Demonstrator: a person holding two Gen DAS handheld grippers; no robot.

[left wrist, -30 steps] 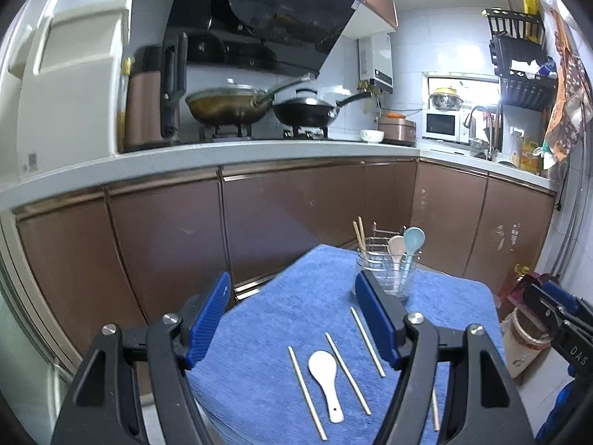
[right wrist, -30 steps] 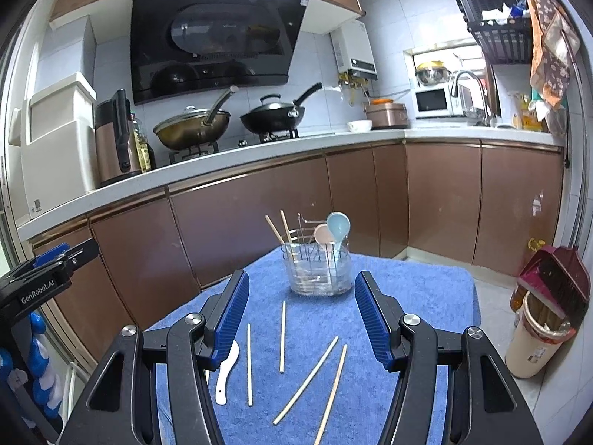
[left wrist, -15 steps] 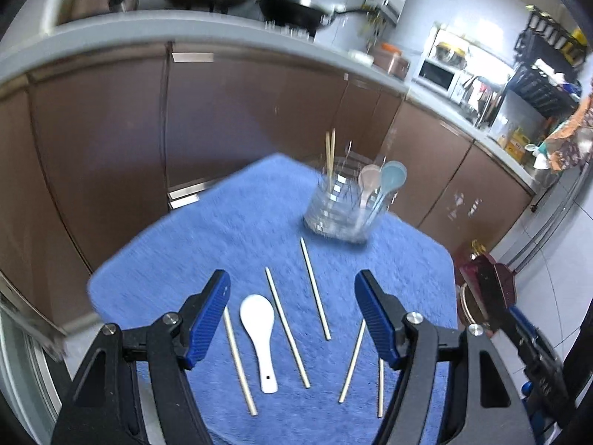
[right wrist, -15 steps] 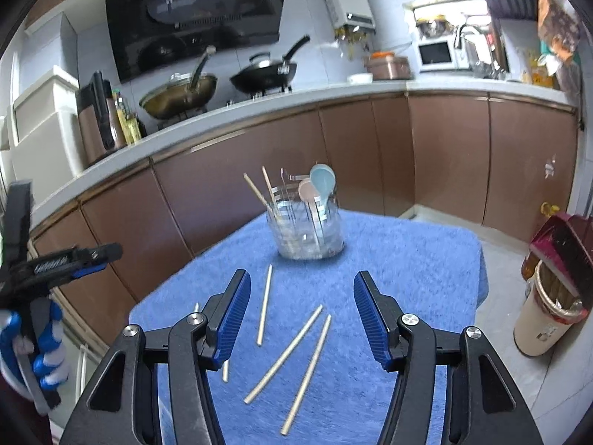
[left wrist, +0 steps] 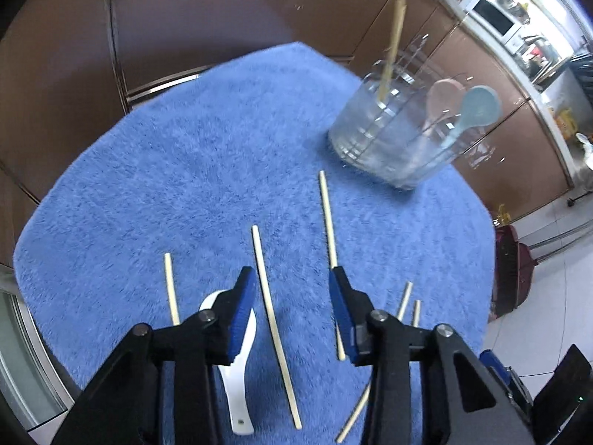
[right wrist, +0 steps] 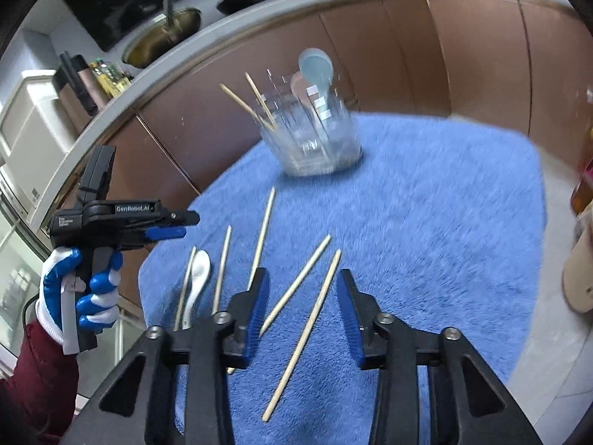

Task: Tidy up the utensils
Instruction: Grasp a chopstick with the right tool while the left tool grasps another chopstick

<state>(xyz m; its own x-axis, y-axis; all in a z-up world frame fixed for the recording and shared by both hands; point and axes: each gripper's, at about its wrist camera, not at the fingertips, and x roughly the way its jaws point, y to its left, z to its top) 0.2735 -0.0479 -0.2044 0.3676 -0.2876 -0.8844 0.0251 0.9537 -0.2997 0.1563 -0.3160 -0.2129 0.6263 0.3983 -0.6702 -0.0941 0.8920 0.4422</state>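
Several wooden chopsticks and a white spoon [left wrist: 237, 389] lie loose on a blue towel [left wrist: 185, 170]. A clear holder [left wrist: 393, 137] at the far side has a blue spoon, a pink spoon and chopsticks standing in it. My left gripper [left wrist: 292, 278] hangs just above the towel, its jaws closing. One chopstick [left wrist: 272, 315] lies between the jaws, untouched by the pads. My right gripper [right wrist: 302, 278] is also closing, over two crossing chopsticks [right wrist: 307, 326], with no pad touching them. The right wrist view shows the left gripper [right wrist: 185, 224] in a gloved hand [right wrist: 89, 289], and the holder [right wrist: 315, 141].
Brown cabinet doors [right wrist: 407, 55] and a grey countertop with pans curve behind the towel-covered table. A bin [left wrist: 511, 270] stands on the tiled floor to the right. The towel's right half [right wrist: 444, 222] is bare.
Both grippers have dropped and tipped down toward the towel, and both pairs of jaws have narrowed. The chopsticks and spoon lie where they were.
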